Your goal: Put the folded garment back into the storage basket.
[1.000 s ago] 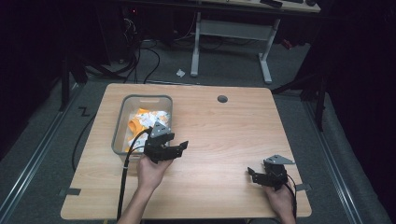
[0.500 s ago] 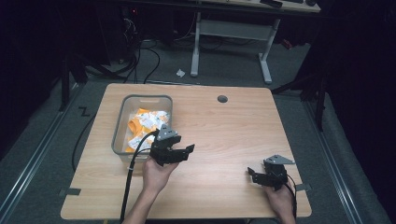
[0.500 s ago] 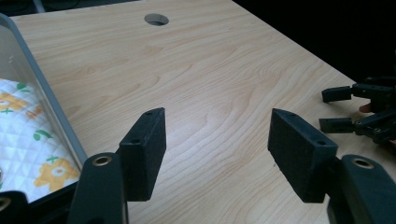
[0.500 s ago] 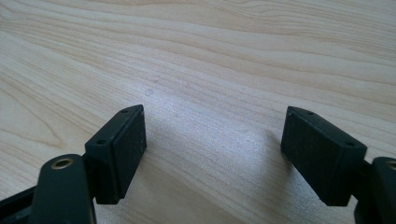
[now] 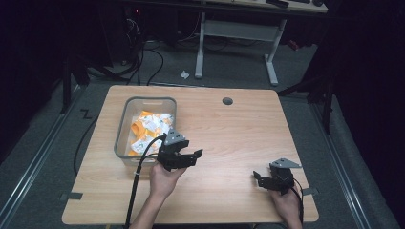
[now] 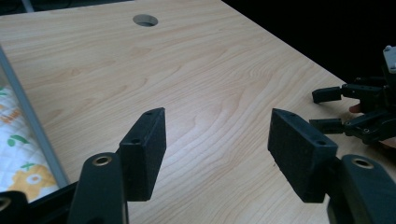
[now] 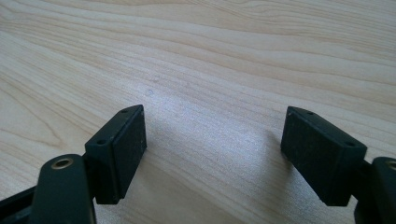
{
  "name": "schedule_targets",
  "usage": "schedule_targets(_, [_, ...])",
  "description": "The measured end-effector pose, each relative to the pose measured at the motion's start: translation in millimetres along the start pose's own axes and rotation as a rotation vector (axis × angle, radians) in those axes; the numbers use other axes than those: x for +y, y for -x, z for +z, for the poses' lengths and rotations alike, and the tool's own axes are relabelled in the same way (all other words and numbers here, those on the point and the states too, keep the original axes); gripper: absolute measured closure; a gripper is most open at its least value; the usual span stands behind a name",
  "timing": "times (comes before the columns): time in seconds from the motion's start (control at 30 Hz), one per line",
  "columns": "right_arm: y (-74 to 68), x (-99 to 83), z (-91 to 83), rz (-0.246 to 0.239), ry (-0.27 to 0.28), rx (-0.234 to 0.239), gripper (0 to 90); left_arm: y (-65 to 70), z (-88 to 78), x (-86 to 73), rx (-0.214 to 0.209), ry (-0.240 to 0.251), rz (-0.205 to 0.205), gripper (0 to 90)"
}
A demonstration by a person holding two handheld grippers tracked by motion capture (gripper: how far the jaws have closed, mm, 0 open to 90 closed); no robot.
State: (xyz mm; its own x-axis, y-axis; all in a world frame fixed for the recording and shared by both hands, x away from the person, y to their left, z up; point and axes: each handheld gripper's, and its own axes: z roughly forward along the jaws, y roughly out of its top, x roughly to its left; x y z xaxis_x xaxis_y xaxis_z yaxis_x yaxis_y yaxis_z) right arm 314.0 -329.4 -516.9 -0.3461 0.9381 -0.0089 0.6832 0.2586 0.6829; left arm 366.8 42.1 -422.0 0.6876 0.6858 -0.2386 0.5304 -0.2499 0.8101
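Observation:
My left gripper [image 5: 193, 158] hovers just right of a clear plastic bin [image 5: 125, 129], pointing right across the table, held by a hand from below. Its jaws stand wide open with nothing between them in the left gripper view [image 6: 217, 140]. The bin holds several orange-and-white packets [image 5: 150, 125], and one lies behind the bin wall [image 6: 18, 158]. My right gripper [image 5: 257, 180] rests low near the table's front right corner, pointing left. It is open and empty over bare wood in the right gripper view [image 7: 215, 140], and it also appears far off in the left gripper view [image 6: 327, 109].
The light wooden table [image 5: 229, 138] has a round cable hole [image 5: 228, 101] near its back edge. A black cable [image 5: 136, 181] trails from the left gripper over the front edge. Another desk's legs [image 5: 272, 52] stand on the dark floor behind.
My left gripper has drifted a little to the right, away from the bin and out over the table. The right gripper has stayed put.

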Motion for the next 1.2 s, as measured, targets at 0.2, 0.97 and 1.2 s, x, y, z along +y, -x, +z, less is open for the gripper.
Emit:
schedule_targets(0.2, [0.0,0.0,0.1,0.000,0.001,0.000,22.6,3.1,3.8,-1.7,-0.005,-0.001,0.003,37.5])
schedule_targets(0.97, [0.0,0.0,0.1,0.001,0.001,0.000,22.7,8.6,21.7,-14.4,-0.022,-0.038,-0.007,37.6])
schedule_targets(1.2, [0.0,0.0,0.1,0.000,0.001,0.000,22.7,11.7,28.6,-19.0,-0.032,-0.054,-0.010,37.6])
